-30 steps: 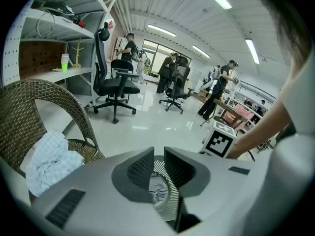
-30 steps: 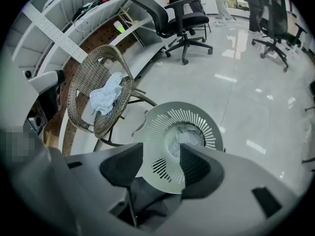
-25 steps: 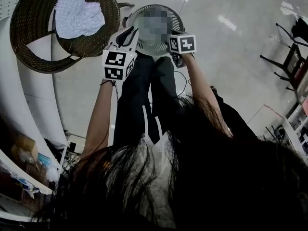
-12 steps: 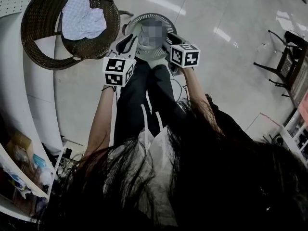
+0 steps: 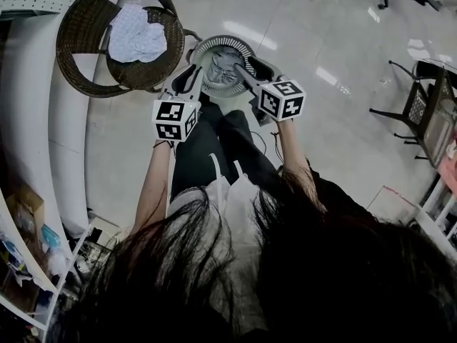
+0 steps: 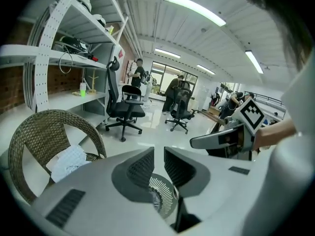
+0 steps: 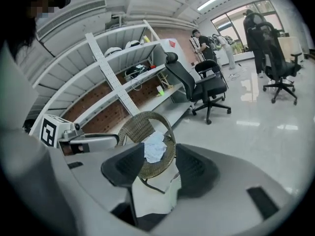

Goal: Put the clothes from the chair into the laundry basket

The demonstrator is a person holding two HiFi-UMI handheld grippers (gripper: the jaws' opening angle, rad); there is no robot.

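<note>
Clothes (image 5: 137, 37) lay on chair (image 5: 77, 38); left gripper (image 6: 159, 157) narrow, empty; right gripper (image 7: 160, 157) wide, empty, jaws just narrowed slightly.

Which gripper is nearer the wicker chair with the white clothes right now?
Left. In the head view the left gripper hovers just right of the wicker chair; the right gripper is farther right, across the laundry basket from it.
</note>
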